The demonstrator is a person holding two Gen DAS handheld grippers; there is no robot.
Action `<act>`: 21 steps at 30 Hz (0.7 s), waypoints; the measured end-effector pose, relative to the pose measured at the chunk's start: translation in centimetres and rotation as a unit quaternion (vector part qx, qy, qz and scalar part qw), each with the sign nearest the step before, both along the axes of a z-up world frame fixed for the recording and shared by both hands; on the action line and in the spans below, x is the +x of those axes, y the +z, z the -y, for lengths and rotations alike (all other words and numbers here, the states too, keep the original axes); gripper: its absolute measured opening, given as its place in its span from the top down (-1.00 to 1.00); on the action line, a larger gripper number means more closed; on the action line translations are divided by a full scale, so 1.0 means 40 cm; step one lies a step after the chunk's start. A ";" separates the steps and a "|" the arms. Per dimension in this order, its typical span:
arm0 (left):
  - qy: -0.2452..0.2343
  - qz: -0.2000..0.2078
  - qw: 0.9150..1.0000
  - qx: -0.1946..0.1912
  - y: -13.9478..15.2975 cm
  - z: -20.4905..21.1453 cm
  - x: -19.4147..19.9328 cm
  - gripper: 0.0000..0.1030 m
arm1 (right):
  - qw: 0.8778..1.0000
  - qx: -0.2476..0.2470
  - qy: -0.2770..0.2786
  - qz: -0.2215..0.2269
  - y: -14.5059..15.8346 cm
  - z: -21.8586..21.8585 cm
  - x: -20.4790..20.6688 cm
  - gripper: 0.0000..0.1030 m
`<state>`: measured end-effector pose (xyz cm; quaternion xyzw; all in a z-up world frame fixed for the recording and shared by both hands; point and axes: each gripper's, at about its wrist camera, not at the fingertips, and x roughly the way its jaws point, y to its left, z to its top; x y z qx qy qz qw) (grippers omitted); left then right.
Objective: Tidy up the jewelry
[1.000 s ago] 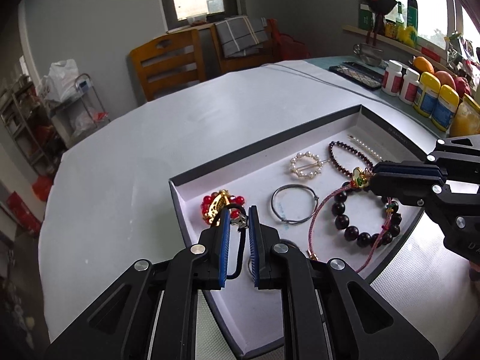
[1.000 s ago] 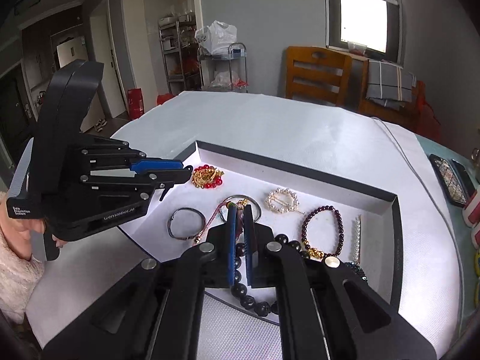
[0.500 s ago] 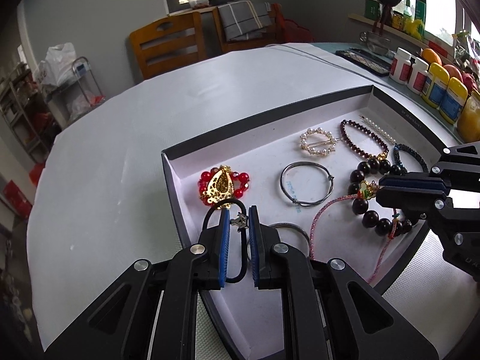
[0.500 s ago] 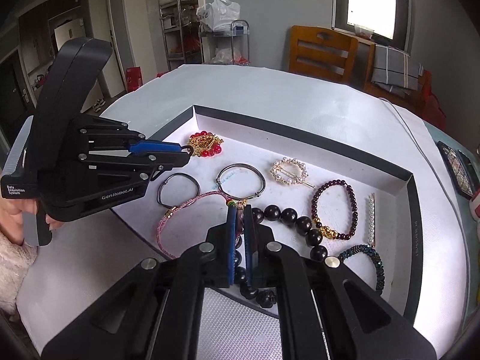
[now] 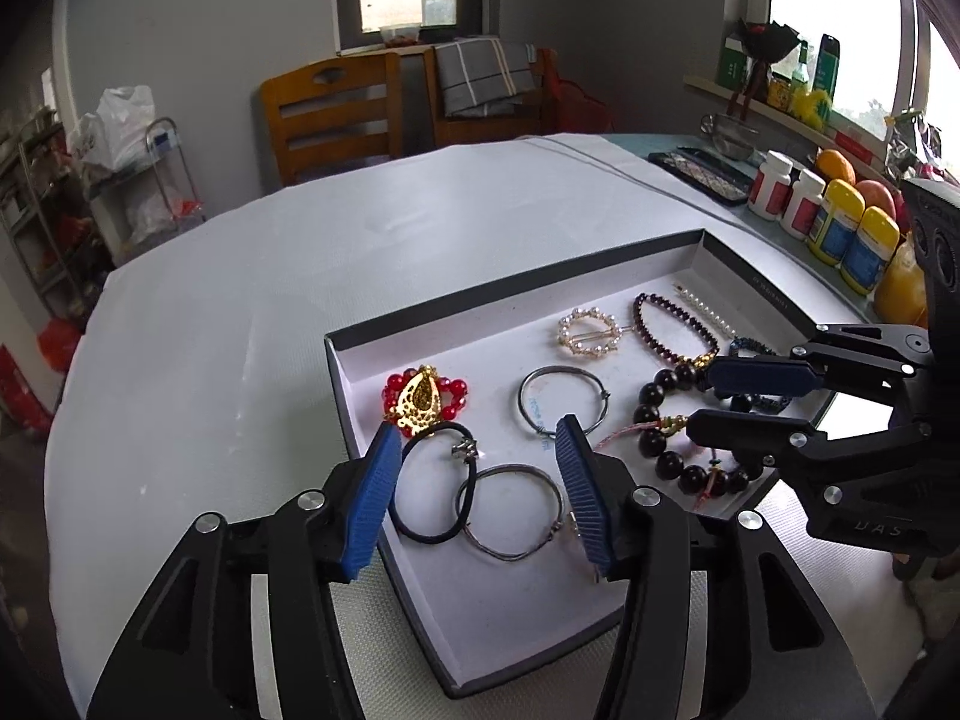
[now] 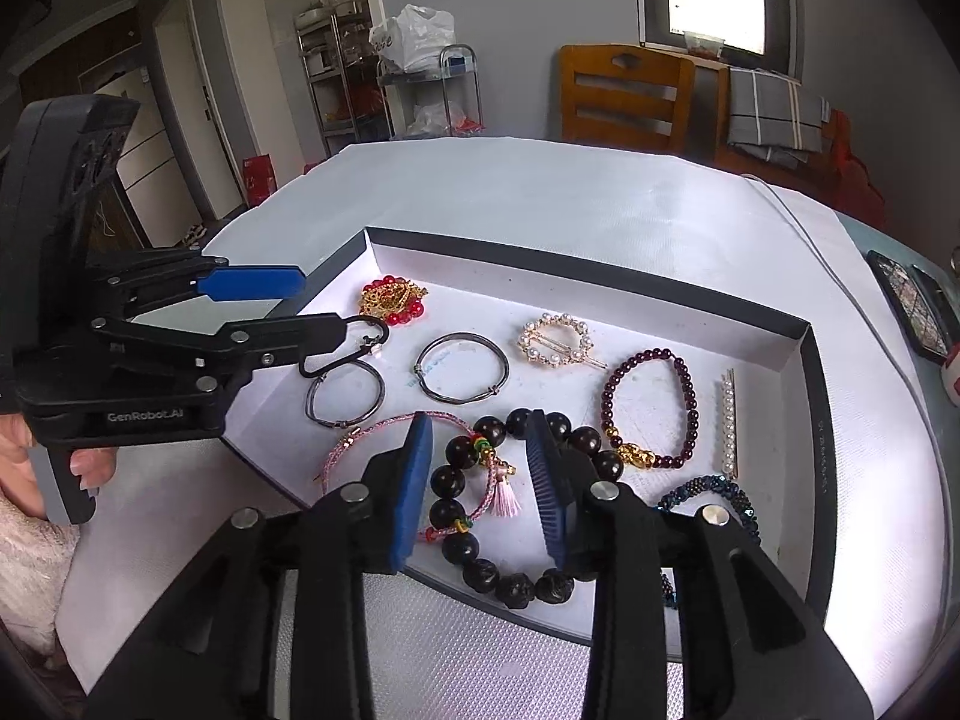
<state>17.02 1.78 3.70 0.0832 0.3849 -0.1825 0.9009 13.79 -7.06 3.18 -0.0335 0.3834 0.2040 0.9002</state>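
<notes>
Both tongs, left tongs (image 5: 477, 480) and right tongs (image 6: 480, 480), are opening, gripping nothing: hair tie (image 5: 435, 483) and pink cord (image 6: 372, 438) lie released in the tray (image 6: 804, 333). Next, likely withdraw and choose another piece.

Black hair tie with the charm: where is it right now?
In the left wrist view the black hair tie lies in the tray, between the opening left tongs, overlapping a silver bangle, just below the red-and-gold brooch.

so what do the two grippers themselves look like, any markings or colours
Both are matte black handheld units with angular linkage arms joined by round silver pivot bolts. The left gripper and right gripper each have jaws faced with ribbed blue pads. The left one's body carries white "GenRobot.AI" lettering and a grey grip. A fuzzy pale sleeve shows beside it. No cables visible.
</notes>
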 end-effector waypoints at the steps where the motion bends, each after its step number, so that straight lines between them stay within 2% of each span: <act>1: 0.001 0.003 1.000 -0.003 0.008 -0.001 -0.010 -0.13 | 1.000 -0.001 -0.004 0.003 0.006 0.004 -0.005 0.35; 2: 0.002 0.004 1.000 -0.007 0.016 -0.002 -0.021 -0.15 | 1.000 0.000 -0.010 0.006 0.014 0.010 -0.012 0.24; 3: 0.003 0.005 1.000 -0.010 0.023 -0.005 -0.033 -0.20 | 1.000 0.003 -0.016 0.009 0.023 0.019 -0.022 0.03; 4: 0.006 0.006 1.000 -0.014 0.030 -0.010 -0.047 -0.25 | 1.000 0.008 -0.021 0.013 0.031 0.028 -0.035 -0.06; 5: 0.008 0.008 1.000 -0.018 0.038 -0.014 -0.060 -0.46 | 0.999 0.009 -0.025 0.018 0.038 0.036 -0.051 -0.15; 6: 0.007 0.014 1.000 -0.022 0.045 -0.017 -0.078 -0.57 | 0.999 0.007 -0.029 0.023 0.043 0.044 -0.067 -0.17; 9: 0.002 0.021 1.000 -0.022 0.058 -0.017 -0.132 -0.65 | 0.999 -0.004 -0.040 0.030 0.047 0.064 -0.116 -0.52; 12: -0.002 0.017 1.000 -0.024 0.055 -0.015 -0.181 -0.75 | 0.999 -0.012 -0.045 0.024 0.037 0.080 -0.159 -0.71; 14: -0.001 0.013 0.999 -0.029 0.044 -0.012 -0.211 -0.84 | 0.998 -0.020 -0.052 0.021 0.025 0.089 -0.183 -0.81; 16: 0.004 0.010 0.999 -0.033 0.028 -0.012 -0.237 -0.84 | 0.998 -0.025 -0.057 0.021 0.016 0.096 -0.203 -0.89; 19: 0.016 -0.003 0.999 -0.042 -0.004 -0.010 -0.258 -0.85 | 0.996 -0.031 -0.075 0.021 0.002 0.106 -0.221 -0.89; 21: 0.033 -0.002 0.999 -0.030 -0.022 -0.005 -0.266 -0.86 | 0.995 -0.036 -0.092 0.024 -0.007 0.115 -0.229 -0.89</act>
